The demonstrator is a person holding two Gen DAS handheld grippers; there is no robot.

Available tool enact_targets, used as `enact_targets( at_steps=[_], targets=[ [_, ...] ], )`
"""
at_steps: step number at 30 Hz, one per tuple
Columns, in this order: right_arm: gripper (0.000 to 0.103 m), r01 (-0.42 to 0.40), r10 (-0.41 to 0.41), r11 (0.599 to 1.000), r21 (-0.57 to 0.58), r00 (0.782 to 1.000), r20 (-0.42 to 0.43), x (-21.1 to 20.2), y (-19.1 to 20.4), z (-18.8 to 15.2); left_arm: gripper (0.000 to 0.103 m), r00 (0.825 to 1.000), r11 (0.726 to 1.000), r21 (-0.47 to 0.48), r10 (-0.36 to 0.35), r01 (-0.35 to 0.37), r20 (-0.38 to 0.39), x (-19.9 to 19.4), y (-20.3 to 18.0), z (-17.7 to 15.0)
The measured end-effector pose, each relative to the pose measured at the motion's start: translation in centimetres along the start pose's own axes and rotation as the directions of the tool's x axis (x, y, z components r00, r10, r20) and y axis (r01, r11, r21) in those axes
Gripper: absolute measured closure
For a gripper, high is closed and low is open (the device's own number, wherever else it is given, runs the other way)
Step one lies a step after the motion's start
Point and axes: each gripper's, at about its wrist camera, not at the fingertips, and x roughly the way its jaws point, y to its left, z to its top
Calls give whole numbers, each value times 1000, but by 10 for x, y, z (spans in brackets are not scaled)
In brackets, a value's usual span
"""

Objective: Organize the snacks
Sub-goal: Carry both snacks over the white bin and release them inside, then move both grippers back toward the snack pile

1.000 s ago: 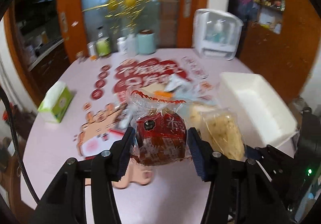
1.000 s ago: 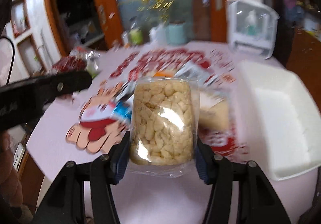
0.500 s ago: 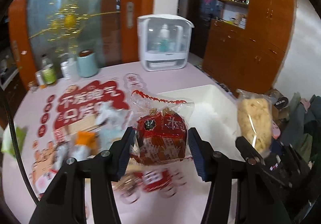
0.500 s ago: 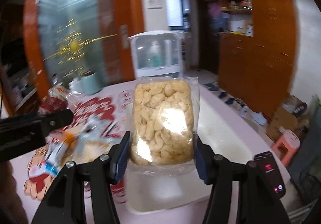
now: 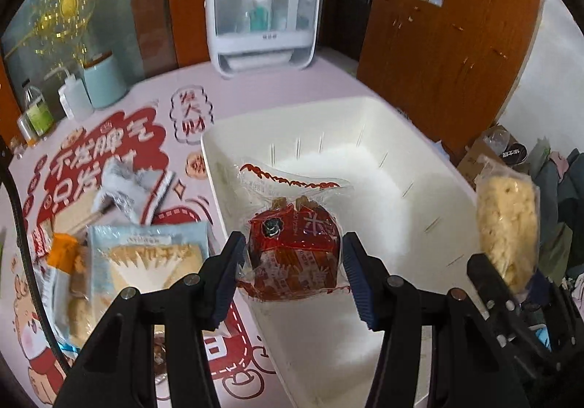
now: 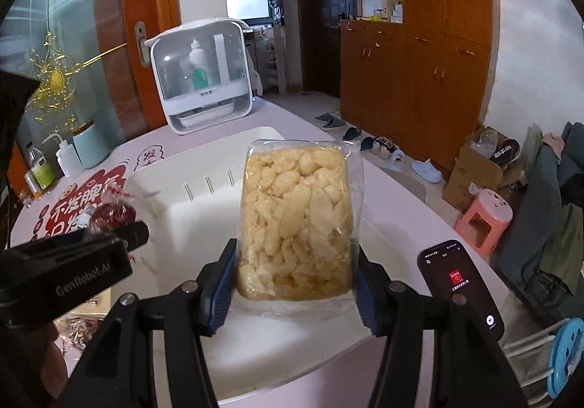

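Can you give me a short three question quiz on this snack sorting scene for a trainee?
1. True or false: the white bin already holds snacks.
2. What does the left gripper hold? A) red snack pack B) pale puffed snack bag C) phone
3. Fill in: the right gripper holds its bag ____ the bin.

Key
1. False; it looks empty inside.
2. A; the fingers press its sides.
3. Above.
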Motion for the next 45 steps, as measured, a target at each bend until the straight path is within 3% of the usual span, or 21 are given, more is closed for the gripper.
enact_targets(
  at_steps=[12,15,20,23,26,31,39,45],
  targets=[
    [45,-19,19,1000,8,998,-56,14,5,-5,49,1000,1000,23,15,-15,-17,5,-3,-8],
    [45,-39,40,999,14,996,-82,18,4,-9,41,999,999,36,31,-30,-21,7,-4,-10],
    [44,-62,67,997,51,992,-110,24,-2,-11,16,997,996,51,72,-73,23,-2,-2,-11],
    [44,-101,112,990,96,987,-114,23,-7,-11,14,998,998,39,48,-49,33,-11,3,-10],
    [43,-116,125,989,95,988,-89,18,-5,-10,13,998,999,28,45,-46,46,-22,8,-12],
    [34,-122,125,991,63,991,-41,4,3,-8,9,997,999,15,41,-43,71,-43,14,-17],
    [34,-146,147,987,66,989,-19,-15,12,-5,1,989,999,-21,39,-36,143,-94,33,-28],
    [34,-125,122,992,24,987,100,-51,30,-3,1,983,997,-75,40,-27,179,-134,63,-46]
  ],
)
